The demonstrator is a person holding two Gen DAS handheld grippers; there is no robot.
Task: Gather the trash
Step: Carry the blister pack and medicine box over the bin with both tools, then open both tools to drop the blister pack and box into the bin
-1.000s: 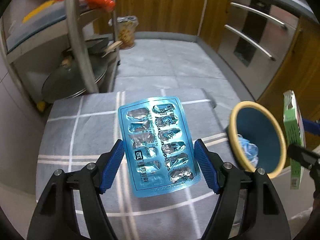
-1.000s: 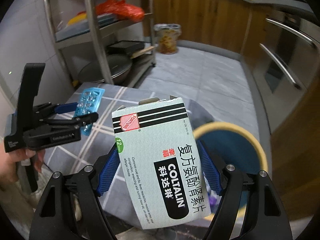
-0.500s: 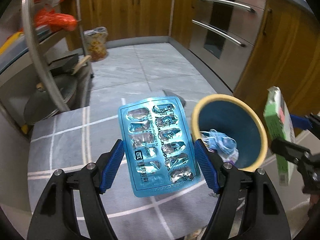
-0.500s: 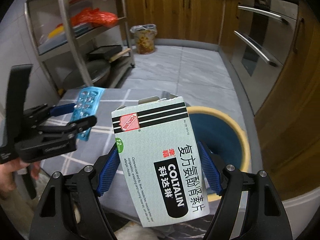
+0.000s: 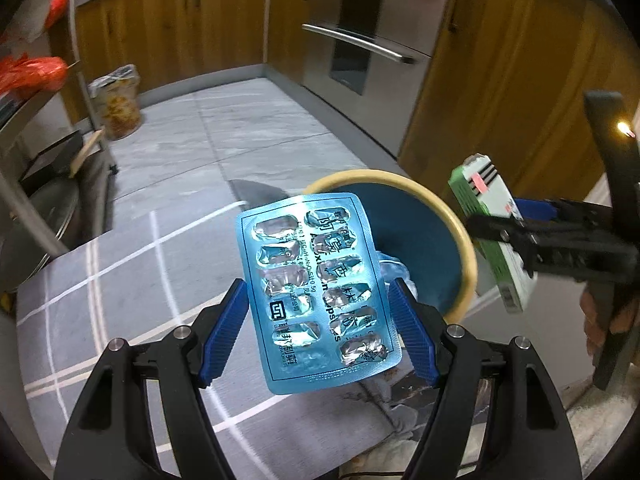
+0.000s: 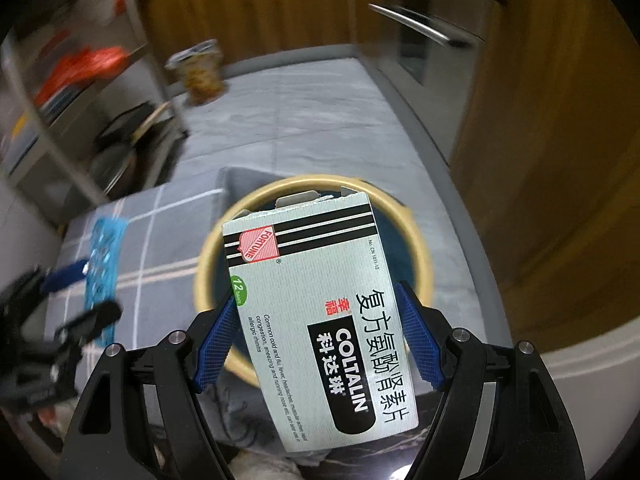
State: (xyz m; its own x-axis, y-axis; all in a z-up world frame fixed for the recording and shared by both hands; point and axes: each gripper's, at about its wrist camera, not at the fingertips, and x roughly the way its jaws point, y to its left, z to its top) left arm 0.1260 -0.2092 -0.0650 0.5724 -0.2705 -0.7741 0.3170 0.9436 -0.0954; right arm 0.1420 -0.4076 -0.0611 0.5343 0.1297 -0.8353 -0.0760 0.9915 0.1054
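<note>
Left wrist view: my left gripper (image 5: 320, 330) is holding a blue blister pack (image 5: 316, 296) by its long edges, jaws standing wide and pressing on it. The pack is hanging over the checked cloth (image 5: 120, 280) at the bin's left rim, its far end overlapping the bin (image 5: 460, 240). Crumpled blue trash (image 5: 394, 270) is lying inside the bin. Right wrist view: my right gripper (image 6: 320, 338) is gripping a medicine box (image 6: 320, 320) across its width, jaws wide, directly above the bin's mouth, open flap pointing far.
</note>
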